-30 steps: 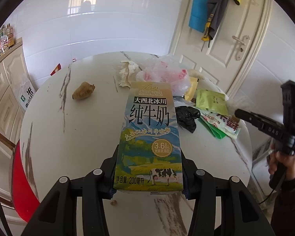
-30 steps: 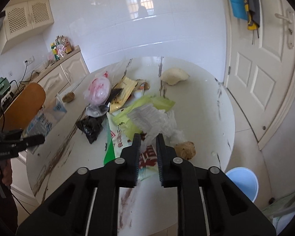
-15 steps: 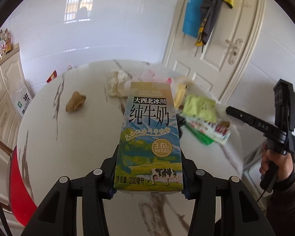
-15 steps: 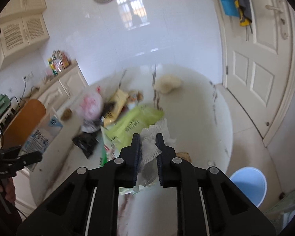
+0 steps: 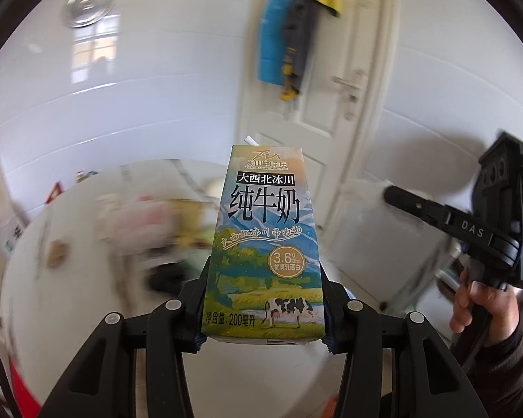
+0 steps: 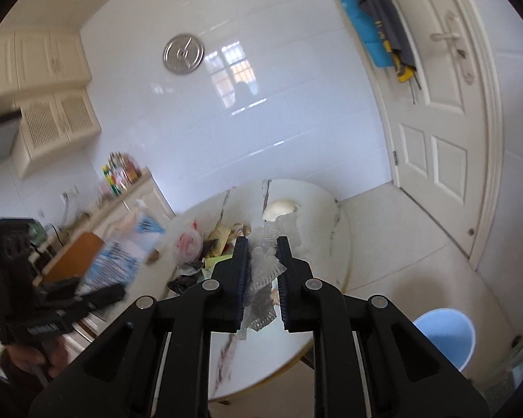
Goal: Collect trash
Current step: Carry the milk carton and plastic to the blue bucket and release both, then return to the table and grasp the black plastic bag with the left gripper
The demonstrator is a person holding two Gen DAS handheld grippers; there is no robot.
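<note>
My left gripper point(image 5: 265, 308) is shut on an upright milk carton point(image 5: 265, 244) with a cow picture and a white straw at its top, held above the round white table point(image 5: 62, 313). My right gripper point(image 6: 263, 254) is shut on a crumpled white foam net wrapper point(image 6: 266, 268), lifted above the table point(image 6: 327, 216). The right gripper also shows in the left wrist view point(image 5: 394, 196), and the left one with its carton in the right wrist view point(image 6: 97, 294). A light blue bin point(image 6: 444, 334) stands on the floor at the lower right.
On the table lie a pink-and-white plastic bag point(image 6: 189, 245), yellow and green wrappers point(image 6: 219, 237), a black bag point(image 6: 184, 282) and a pale lump point(image 6: 279, 209). A white door point(image 6: 446, 122) with hanging clothes is at the right. Cabinets and a counter with bottles point(image 6: 120, 172) stand at the left.
Both grippers have risen and pulled back from the table. The right gripper lifted the foam net off the pile. The left gripper still holds the carton and has swung right, blurring the background.
</note>
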